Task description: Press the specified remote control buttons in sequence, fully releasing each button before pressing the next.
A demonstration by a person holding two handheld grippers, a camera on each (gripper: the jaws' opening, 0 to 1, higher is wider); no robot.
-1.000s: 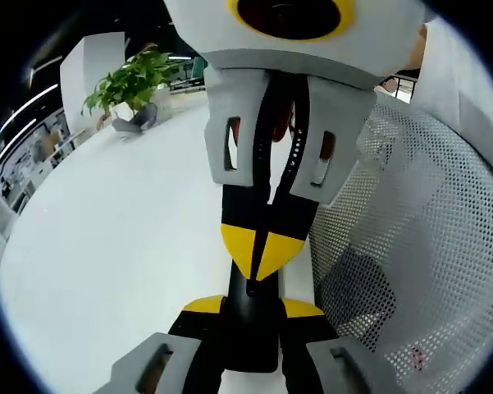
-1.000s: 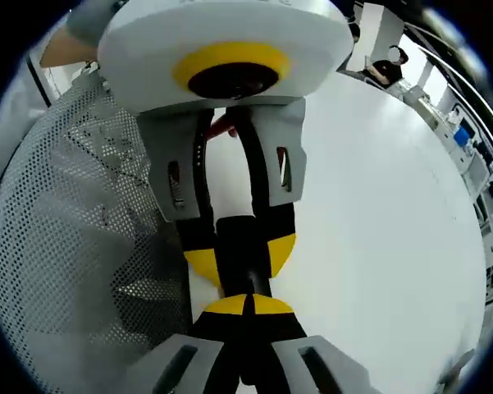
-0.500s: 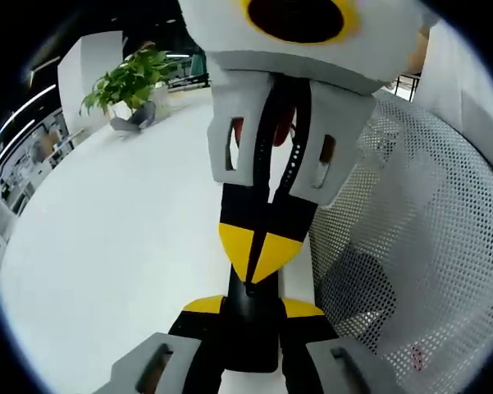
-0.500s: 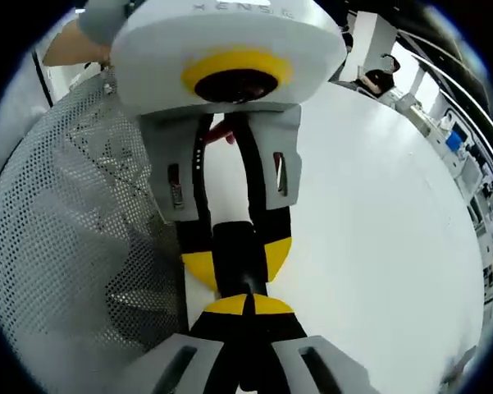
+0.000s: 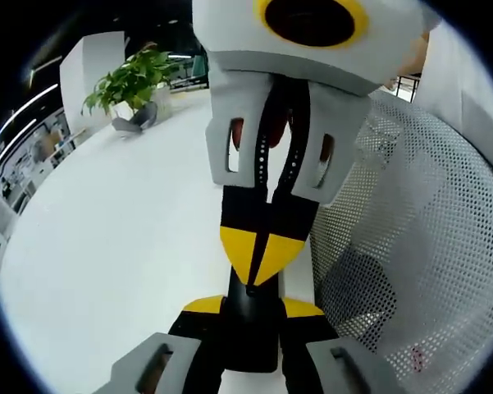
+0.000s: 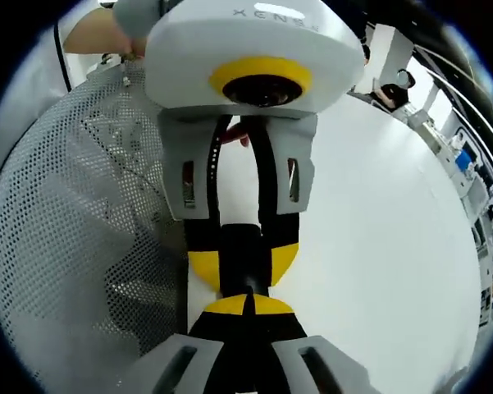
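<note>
Left gripper (image 5: 253,306) fingers clamp a black remote (image 5: 250,328) by its sides. It is probably light, stiff and slick plastic — side grip suits. Right gripper (image 6: 246,304) fingers are closed and empty, tips at the remote, over the white worktop (image 5: 107,246).

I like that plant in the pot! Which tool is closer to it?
Right. The right tool comes in from the table's far end, where the potted plant stands. The left tool, gripping the remote control, sits farther back.

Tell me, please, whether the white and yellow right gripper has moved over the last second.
Yes, slightly: the right gripper has leaned its white body rightward, away from the green potted plant; its yellow tips stayed put.
</note>
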